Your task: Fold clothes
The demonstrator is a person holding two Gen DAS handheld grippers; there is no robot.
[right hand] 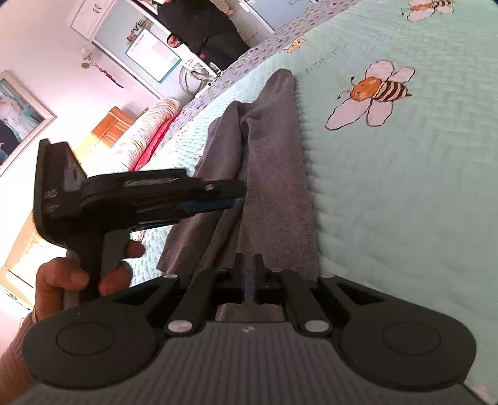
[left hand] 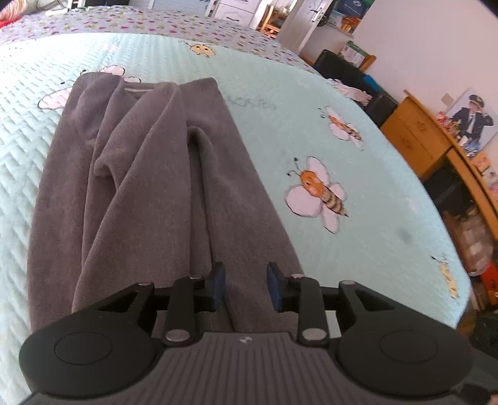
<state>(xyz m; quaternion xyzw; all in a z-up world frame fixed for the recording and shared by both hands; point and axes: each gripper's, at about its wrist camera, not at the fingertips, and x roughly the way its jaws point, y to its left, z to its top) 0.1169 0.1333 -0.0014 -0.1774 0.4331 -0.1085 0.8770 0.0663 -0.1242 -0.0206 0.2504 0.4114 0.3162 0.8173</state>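
Grey and velvety, the garment (left hand: 149, 174) lies lengthwise on the bed, folded into a long narrow strip with soft ridges and one deep crease running up its middle toward twelve o'clock. My left gripper (left hand: 246, 288) hovers over its near end with the jaws partly apart; the blue pads (left hand: 219, 285) stand clear of the cloth and pinch nothing. My right gripper (right hand: 249, 277) has its jaws nearly together, only a thin slit between the pads; the grey fabric runs beneath them, but I cannot tell whether any of it is caught in that slit. Through the right wrist camera my left hand (right hand: 77, 280) shows at about nine o'clock, fingers wrapped round the black handle of the other tool, whose fingers stretch across toward the cloth and block part of its left edge. Under the garment spreads a pale mint quilt (left hand: 326, 93) with a stitched zigzag texture and cartoon bees (left hand: 317, 193), one plump bee sitting at three o'clock of the garment. Beyond the quilt, at twelve o'clock, lies a sheet (left hand: 155, 23) with small pink and green flowers. At two to three o'clock in the left view a wooden desk (left hand: 417, 137) stands against the wall with a framed picture (left hand: 470, 121) above it. In the right view a person in dark clothes (right hand: 202, 28) stands at eleven o'clock beside white cabinets.
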